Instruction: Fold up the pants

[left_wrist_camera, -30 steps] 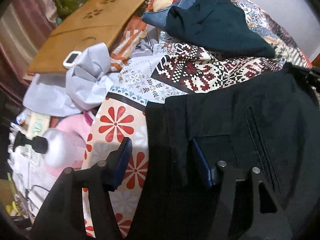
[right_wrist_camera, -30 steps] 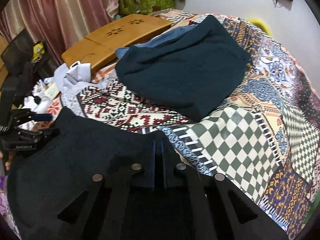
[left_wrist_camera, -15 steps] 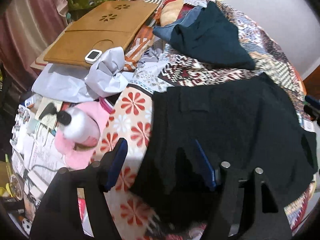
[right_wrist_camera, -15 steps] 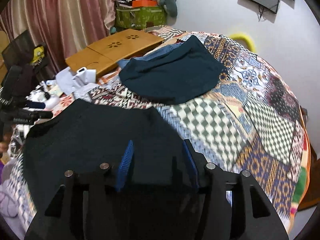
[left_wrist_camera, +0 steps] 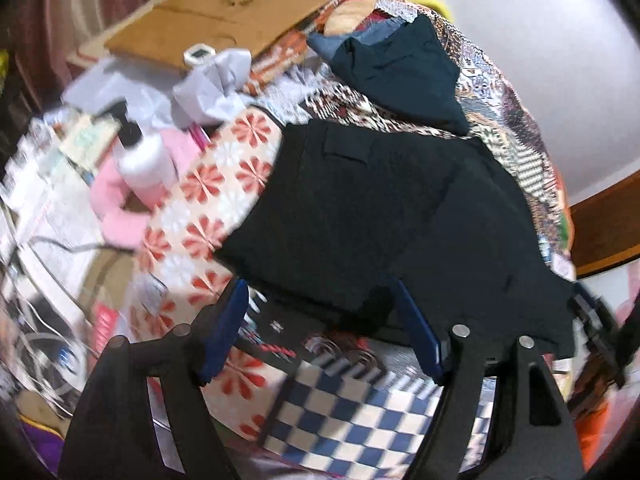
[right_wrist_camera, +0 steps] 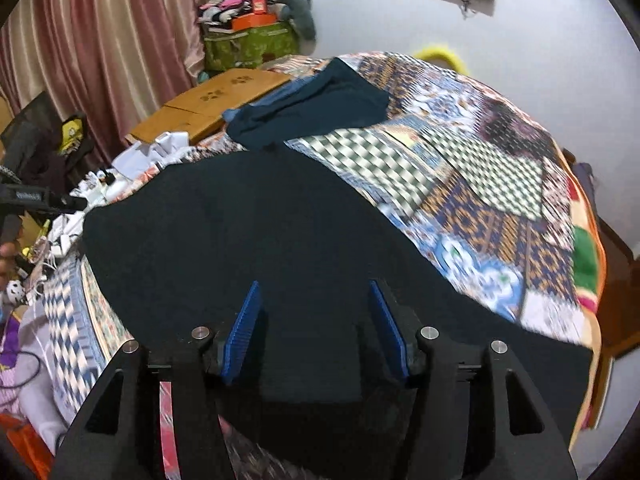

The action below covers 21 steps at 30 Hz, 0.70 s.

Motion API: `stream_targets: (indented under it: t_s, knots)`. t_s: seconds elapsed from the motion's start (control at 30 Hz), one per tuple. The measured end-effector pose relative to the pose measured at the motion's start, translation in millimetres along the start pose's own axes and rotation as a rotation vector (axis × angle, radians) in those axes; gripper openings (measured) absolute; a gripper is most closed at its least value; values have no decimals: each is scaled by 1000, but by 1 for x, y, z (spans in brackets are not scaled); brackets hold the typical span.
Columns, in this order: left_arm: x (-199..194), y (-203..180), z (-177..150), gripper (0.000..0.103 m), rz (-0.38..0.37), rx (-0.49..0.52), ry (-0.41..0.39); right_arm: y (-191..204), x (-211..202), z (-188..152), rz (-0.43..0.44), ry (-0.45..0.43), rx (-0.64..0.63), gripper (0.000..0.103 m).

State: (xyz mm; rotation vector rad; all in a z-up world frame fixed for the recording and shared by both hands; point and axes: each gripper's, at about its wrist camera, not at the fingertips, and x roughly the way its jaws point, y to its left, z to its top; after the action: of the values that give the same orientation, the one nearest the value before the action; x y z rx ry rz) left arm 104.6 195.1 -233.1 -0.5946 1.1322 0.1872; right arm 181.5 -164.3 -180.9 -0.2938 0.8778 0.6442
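The black pants (left_wrist_camera: pixel 384 216) lie folded on the patterned bedspread (left_wrist_camera: pixel 224 184); in the right wrist view they (right_wrist_camera: pixel 248 232) fill the middle. My left gripper (left_wrist_camera: pixel 324 320) is open and empty, its blue pads just short of the pants' near edge. My right gripper (right_wrist_camera: pixel 316 316) is open and empty, hovering over the near part of the pants. The right gripper also shows at the right edge of the left wrist view (left_wrist_camera: pixel 596 332), and the left one at the left edge of the right wrist view (right_wrist_camera: pixel 36 200).
A dark teal garment (left_wrist_camera: pixel 404 72) lies folded beyond the pants, also in the right wrist view (right_wrist_camera: pixel 316 108). A wooden lap desk (left_wrist_camera: pixel 224 12), crumpled white paper (left_wrist_camera: pixel 212 84), a white pump bottle (left_wrist_camera: pixel 144 156) and clutter sit to the left. The bed edge drops off at the right (right_wrist_camera: pixel 592 280).
Both grippers have let go of the pants and pulled back and up. The right gripper went from shut to open. The pants now lie flat on the bed.
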Motion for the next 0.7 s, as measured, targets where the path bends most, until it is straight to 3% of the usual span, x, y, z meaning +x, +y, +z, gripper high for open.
stream_targets:
  t_s: [0.13,0.2,0.4,0.5,0.6,0.63,0.7]
  knots:
    - [10,-2,0,75,-134,-65,63,-9,-6,-21,-35,14,13,52]
    - [15,-4,3,75,-153,-83,81,-13,-7,-31,-35,21,20,52]
    - [23,-18,12,73,-89,-45,37,-22,-8,-56,-12,28,98,55]
    - [22,-28,12,54,3,46,-14,-27,-7,-61,1,27,144,59]
    - [17,-39,9,14,130,153,-80,-30,-5,-66,6,23,171,60]
    - [14,-41,8,14,161,173,-102,-30,-5,-67,10,23,178,60]
    - [5,-37,8,14,147,169,-136,-32,-3,-68,20,29,192,60]
